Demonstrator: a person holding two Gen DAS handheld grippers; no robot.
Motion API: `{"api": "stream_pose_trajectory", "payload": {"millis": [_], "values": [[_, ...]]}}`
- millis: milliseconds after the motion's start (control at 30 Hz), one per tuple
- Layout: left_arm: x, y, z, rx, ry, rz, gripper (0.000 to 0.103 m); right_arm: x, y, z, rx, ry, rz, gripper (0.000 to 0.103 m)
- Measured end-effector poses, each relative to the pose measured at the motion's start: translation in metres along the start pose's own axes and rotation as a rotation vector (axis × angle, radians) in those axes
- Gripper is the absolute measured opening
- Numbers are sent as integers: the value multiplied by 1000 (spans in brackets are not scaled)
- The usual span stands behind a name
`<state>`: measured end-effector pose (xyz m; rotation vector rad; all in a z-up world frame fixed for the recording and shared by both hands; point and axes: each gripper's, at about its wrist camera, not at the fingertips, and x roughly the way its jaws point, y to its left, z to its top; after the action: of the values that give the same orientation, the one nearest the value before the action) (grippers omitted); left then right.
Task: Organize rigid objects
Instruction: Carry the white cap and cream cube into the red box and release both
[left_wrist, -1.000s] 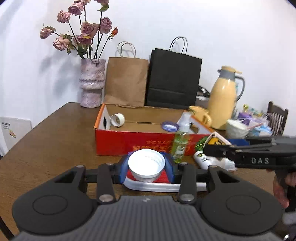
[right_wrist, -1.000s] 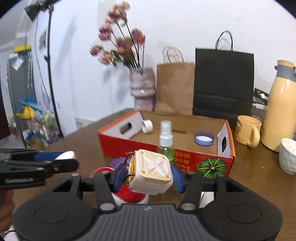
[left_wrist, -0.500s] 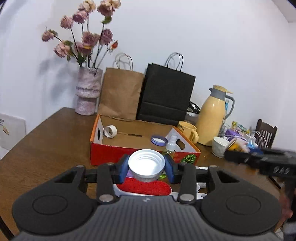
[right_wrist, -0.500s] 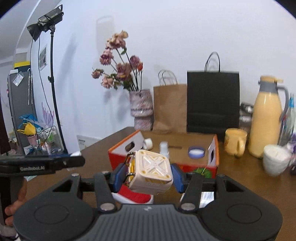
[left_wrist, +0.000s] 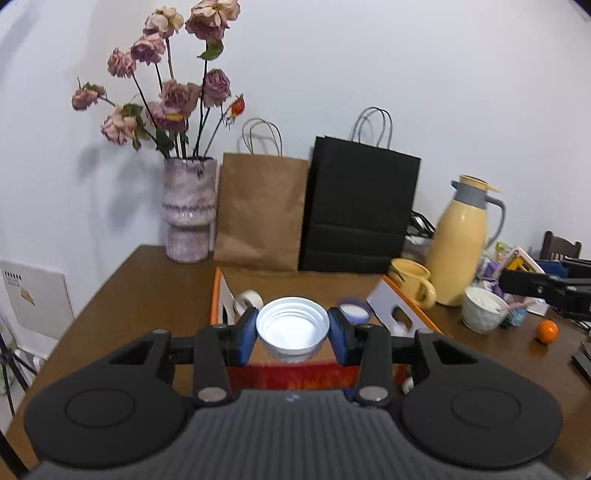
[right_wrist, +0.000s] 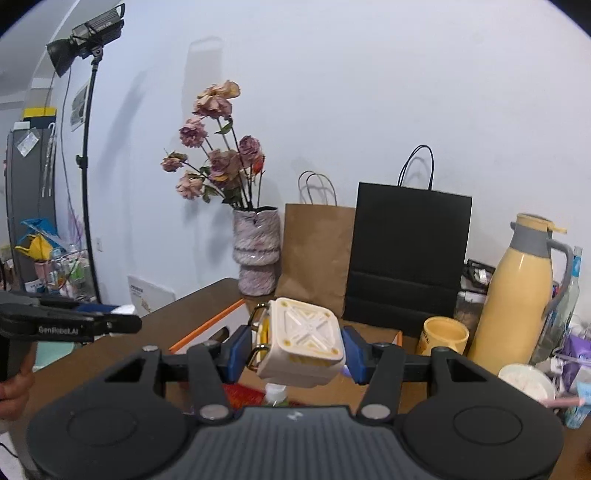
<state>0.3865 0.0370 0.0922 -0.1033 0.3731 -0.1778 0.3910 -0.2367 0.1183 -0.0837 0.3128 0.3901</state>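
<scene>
My left gripper (left_wrist: 292, 334) is shut on a white round lid (left_wrist: 292, 328), hollow side facing the camera, held in the air above the near wall of the red-and-orange cardboard box (left_wrist: 399, 314). Inside the box lie a roll of white tape (left_wrist: 246, 298) and a purple-rimmed lid (left_wrist: 354, 310). My right gripper (right_wrist: 297, 349) is shut on a cream square box with yellow trim and metal clasps (right_wrist: 301, 347), held above the same cardboard box (right_wrist: 207, 328). A spray bottle top (right_wrist: 275, 393) shows just below it. Each gripper appears at the edge of the other's view.
On the wooden table (left_wrist: 140, 295) stand a vase of dried roses (left_wrist: 189, 210), a brown bag (left_wrist: 260, 210), a black bag (left_wrist: 358, 210), a yellow thermos (left_wrist: 461, 243), a yellow mug (left_wrist: 412, 286), a white bowl (left_wrist: 482, 309) and an orange (left_wrist: 546, 330). A light stand (right_wrist: 86, 155) rises at left.
Both grippers have risen with their loads, so the box and table now sit lower in each view. The red item and spray bottle in front have dropped mostly behind the fingers.
</scene>
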Motion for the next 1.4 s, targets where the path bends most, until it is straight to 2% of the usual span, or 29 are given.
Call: {"api": "stream_pose_trajectory", "payload": {"millis": [200, 367, 533, 700, 833, 1033, 1233, 1400], "values": [[7, -2, 8, -9, -20, -6, 41, 9, -8, 1, 29, -16, 6, 52], [11, -6, 11, 1, -10, -6, 41, 17, -12, 3, 34, 6, 12, 52], [40, -3, 25, -19, 53, -50, 41, 48, -22, 23, 28, 56, 44, 52], [95, 9, 40, -25, 175, -57, 41, 108, -37, 43, 57, 133, 85, 52], [155, 21, 46, -25, 318, -66, 41, 171, -43, 51, 100, 214, 126, 52], [245, 30, 25, 54, 538, 18, 41, 298, -27, 36, 60, 442, 116, 52], [290, 28, 19, 163, 619, 48, 41, 384, -24, 1, 56, 615, 115, 52], [312, 22, 7, 220, 633, 69, 42, 419, -29, -16, 131, 640, 155, 53]]}}
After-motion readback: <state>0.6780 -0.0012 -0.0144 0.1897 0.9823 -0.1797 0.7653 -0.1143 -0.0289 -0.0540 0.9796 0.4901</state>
